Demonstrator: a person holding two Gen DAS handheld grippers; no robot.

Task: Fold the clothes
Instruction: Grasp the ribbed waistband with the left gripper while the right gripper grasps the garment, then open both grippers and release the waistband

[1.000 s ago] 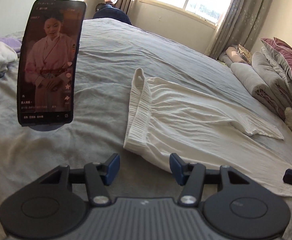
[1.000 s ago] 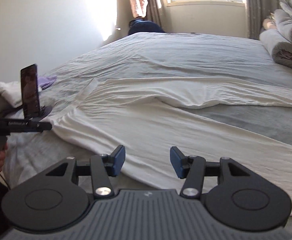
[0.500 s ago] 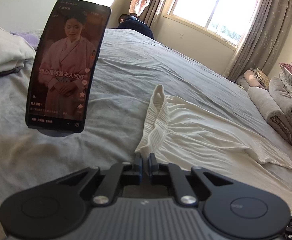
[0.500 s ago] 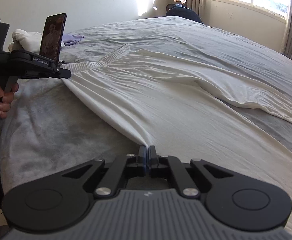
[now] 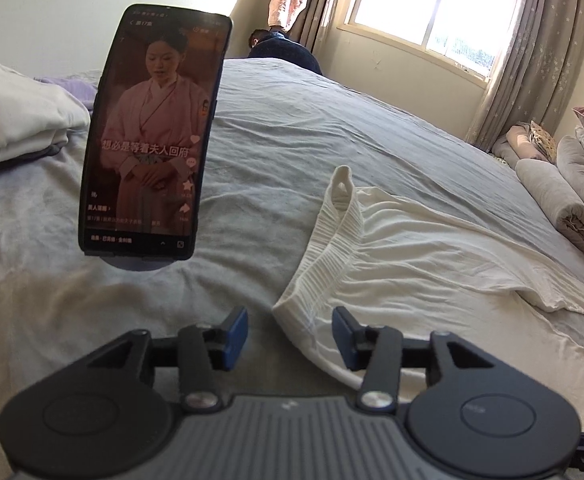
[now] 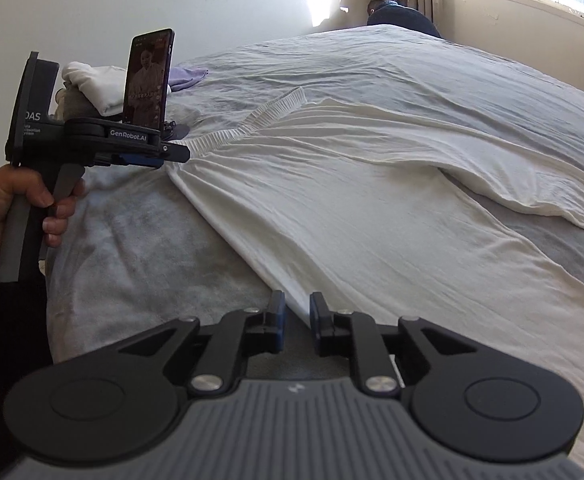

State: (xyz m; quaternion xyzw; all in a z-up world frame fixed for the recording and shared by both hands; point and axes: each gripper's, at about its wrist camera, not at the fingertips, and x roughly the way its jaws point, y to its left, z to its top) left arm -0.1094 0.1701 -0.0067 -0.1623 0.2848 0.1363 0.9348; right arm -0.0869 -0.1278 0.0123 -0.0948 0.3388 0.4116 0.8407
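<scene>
A home bedroom, wide bed (image 5: 332, 128) under a rumpled grey sheet, curtained window (image 5: 444, 12) beyond its far side, rolled quilts (image 5: 564, 200) stacked along the bed's right edge

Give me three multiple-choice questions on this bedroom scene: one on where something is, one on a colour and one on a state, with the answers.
1. In the left wrist view, where does the phone stand relative to the garment?
A. to its left
B. to its right
C. on top of it

2. What colour is the garment?
A. red
B. white
C. black

3. The phone's screen is:
A. dark
B. cracked
C. lit

Answers:
1 A: the phone stands left of the waistband.
2 B: the garment is pale cloth against the grey sheet.
3 C: the screen shows a picture with captions.
</scene>
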